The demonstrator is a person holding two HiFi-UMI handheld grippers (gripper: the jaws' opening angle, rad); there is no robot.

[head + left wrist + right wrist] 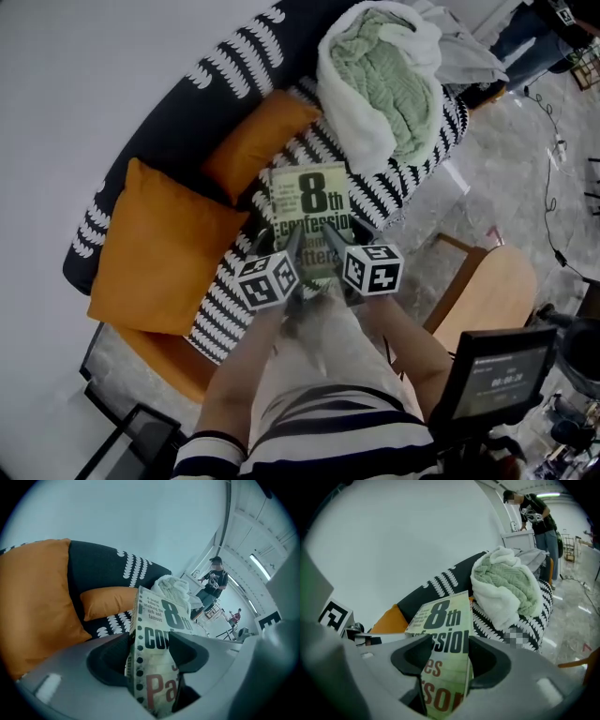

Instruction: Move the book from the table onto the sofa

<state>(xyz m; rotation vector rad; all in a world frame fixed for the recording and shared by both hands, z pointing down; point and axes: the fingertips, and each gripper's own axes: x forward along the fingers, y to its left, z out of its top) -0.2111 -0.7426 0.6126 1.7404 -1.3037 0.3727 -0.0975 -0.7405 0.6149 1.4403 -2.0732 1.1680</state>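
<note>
The black-and-white sofa (187, 122) spreads ahead of the left hand-held gripper (278, 242) and the right hand-held gripper (352, 236). A large orange cushion (159, 248) lies left of the left one, and a heaped blanket (384, 84) lies beyond the right one. The book (311, 202), cover up, hangs over the seat between both. The left one is clenched on its spine edge, the right on the opposite edge.

Even, cool indoor light; shadows soft. Ceiling light strip (259, 566) glows above-right of the left hand-held gripper (152, 660). Both gripper views fisheye: black corners, bowed edges, nearest jaw bodies blurred. Pale sheen on floor (581, 604) right of the right hand-held gripper (443, 665).
</note>
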